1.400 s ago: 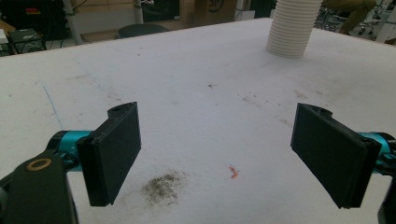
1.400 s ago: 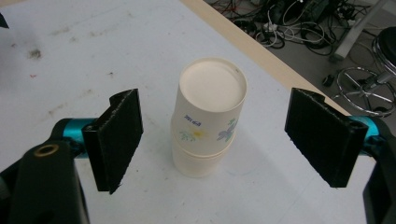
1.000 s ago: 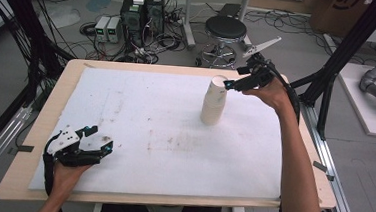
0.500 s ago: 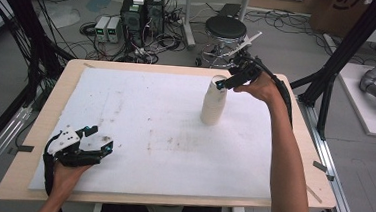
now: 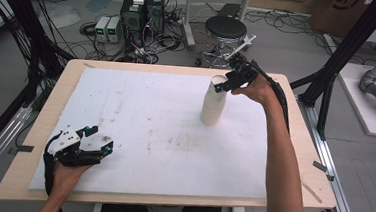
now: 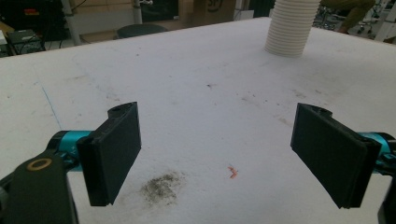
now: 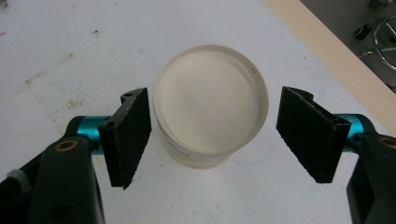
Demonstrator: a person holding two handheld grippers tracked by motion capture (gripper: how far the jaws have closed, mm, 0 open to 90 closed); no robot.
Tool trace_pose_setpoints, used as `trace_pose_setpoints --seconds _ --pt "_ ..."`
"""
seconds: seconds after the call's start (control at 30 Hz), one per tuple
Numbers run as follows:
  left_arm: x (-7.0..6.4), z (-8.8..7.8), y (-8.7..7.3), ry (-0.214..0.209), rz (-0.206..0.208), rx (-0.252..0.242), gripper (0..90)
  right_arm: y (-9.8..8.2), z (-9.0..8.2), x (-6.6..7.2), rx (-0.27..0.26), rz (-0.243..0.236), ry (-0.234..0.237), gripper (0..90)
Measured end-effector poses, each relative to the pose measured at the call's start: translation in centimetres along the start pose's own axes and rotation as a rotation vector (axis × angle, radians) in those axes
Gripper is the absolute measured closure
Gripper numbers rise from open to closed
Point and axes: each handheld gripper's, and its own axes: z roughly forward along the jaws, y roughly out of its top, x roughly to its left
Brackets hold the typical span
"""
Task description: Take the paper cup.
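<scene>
A tall stack of white paper cups stands upside down on the white mat, right of centre; its ribbed side shows in the left gripper view. My right gripper hovers at the stack's top, open, its jaws either side of the top cup, neither pad pressing it. My left gripper rests low on the mat near the front left, open with nothing between its jaws.
The white mat covers most of the wooden table. Dirt smudges mark the mat. A stool, computer boxes and cables lie on the floor beyond the far edge.
My right gripper has moved left and slightly forward, from beside the stack's top to straddling the top cup. The left gripper has stayed still.
</scene>
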Motion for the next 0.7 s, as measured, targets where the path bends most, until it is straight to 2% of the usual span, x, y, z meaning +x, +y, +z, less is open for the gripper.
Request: trace_pose_setpoints --seconds 0.13,0.57,0.7 --pt "0.0 0.0 0.0 0.0 -0.001 0.0 16.1 -0.07 0.11 0.03 0.008 -0.009 0.007 35.5" --pt "0.01 -0.03 0.0 -0.001 0.001 -0.001 16.1 0.04 -0.13 0.3 0.003 -0.021 -0.002 37.2" --pt "0.01 -0.01 0.0 -0.001 -0.001 -0.002 16.1 0.0 -0.68 0.28 -0.02 -0.015 -0.002 37.3"
